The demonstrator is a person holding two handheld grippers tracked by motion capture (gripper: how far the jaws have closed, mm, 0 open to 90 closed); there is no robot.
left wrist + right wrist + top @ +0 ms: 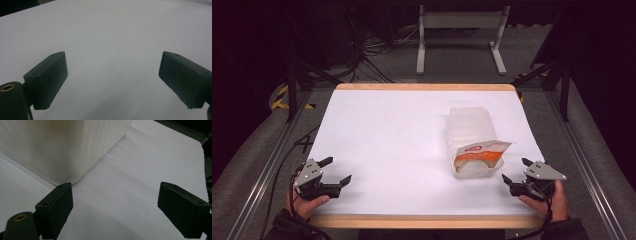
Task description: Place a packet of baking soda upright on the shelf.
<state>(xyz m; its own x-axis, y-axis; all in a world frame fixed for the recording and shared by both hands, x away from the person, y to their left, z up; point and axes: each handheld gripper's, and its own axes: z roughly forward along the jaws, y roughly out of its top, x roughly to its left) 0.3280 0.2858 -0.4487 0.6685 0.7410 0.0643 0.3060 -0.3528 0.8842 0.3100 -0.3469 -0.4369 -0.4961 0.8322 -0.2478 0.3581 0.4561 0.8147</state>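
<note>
High view: translucent container just beside right tool; both tools gaping, empty.

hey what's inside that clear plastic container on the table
A packet with an orange and white label pokes out of the translucent container, something pale and round inside it. The frosted walls hide whatever sits deeper in. Both tools rest open, apart from it.

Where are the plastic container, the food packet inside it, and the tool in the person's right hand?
plastic container (469, 125), high view, its ribbed far end.
food packet (477, 155), high view, its orange-and-white front.
right gripper (517, 172), high view, midway between its open jaws.
</note>
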